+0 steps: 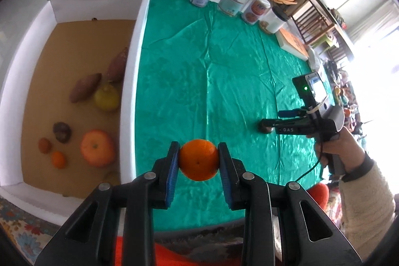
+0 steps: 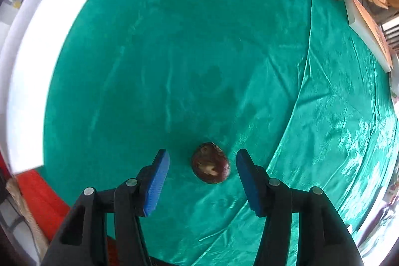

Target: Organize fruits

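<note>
My left gripper (image 1: 199, 158) is shut on a small orange (image 1: 198, 159), held above the green cloth just right of the white box (image 1: 129, 81). Inside the box lie two sweet potatoes (image 1: 86, 90), a yellow-green fruit (image 1: 106, 98), a large orange fruit (image 1: 97, 147), a small tangerine (image 1: 58, 159) and two dark brown fruits (image 1: 62, 132). My right gripper (image 2: 202, 161) points down at the cloth with its blue pads apart on either side of a dark brown round fruit (image 2: 210, 165), not touching it. In the left wrist view the right gripper (image 1: 268, 126) sits low over that fruit (image 1: 264, 129).
Several tins and jars (image 1: 233, 0) stand along the far edge of the green cloth (image 1: 212, 71), with a flat white board (image 1: 294, 44) at the right. A person's hand and cream sleeve (image 1: 361, 181) hold the right gripper. Chairs and a window are beyond.
</note>
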`<state>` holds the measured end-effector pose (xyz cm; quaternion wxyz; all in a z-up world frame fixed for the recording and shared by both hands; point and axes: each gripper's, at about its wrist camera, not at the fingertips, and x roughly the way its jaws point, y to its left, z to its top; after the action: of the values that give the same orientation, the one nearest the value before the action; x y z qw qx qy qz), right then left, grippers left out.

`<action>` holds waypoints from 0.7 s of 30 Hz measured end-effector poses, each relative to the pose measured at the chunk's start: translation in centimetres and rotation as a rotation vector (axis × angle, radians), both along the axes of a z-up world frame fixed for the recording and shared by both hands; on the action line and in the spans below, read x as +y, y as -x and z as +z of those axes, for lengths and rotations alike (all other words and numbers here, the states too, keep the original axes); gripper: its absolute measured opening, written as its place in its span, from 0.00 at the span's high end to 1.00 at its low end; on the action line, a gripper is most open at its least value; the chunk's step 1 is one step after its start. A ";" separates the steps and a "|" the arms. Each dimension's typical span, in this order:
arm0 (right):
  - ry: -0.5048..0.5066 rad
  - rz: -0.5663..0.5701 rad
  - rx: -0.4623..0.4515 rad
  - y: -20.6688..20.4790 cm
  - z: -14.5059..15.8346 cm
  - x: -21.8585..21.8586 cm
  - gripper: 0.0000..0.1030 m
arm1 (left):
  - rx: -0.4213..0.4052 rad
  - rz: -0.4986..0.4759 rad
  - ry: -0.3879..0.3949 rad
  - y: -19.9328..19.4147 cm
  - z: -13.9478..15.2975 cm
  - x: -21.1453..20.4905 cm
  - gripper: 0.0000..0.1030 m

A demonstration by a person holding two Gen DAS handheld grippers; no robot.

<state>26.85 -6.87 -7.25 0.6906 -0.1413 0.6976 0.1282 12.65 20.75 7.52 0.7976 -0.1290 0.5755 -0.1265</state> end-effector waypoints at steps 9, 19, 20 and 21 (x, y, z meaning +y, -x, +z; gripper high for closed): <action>0.035 -0.012 0.049 0.7 -1.9 -1.6 0.45 | 0.020 -0.056 -0.005 -0.6 -1.3 -3.5 0.70; -0.039 -0.042 0.055 0.8 -2.1 -3.1 0.57 | 0.039 -0.078 -0.037 -0.2 -2.4 -4.7 0.70; -0.039 -0.040 0.045 0.9 -1.5 -3.1 0.57 | 0.043 -0.078 -0.037 -0.2 -2.5 -4.6 0.70; -0.052 -0.045 0.035 1.0 -0.6 -3.1 0.57 | 0.047 -0.077 -0.034 -0.2 -2.5 -4.4 0.70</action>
<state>25.85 -9.93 -7.87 0.6844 -0.1056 0.7090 0.1332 12.88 16.31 4.98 0.7804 -0.0964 0.6008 -0.1442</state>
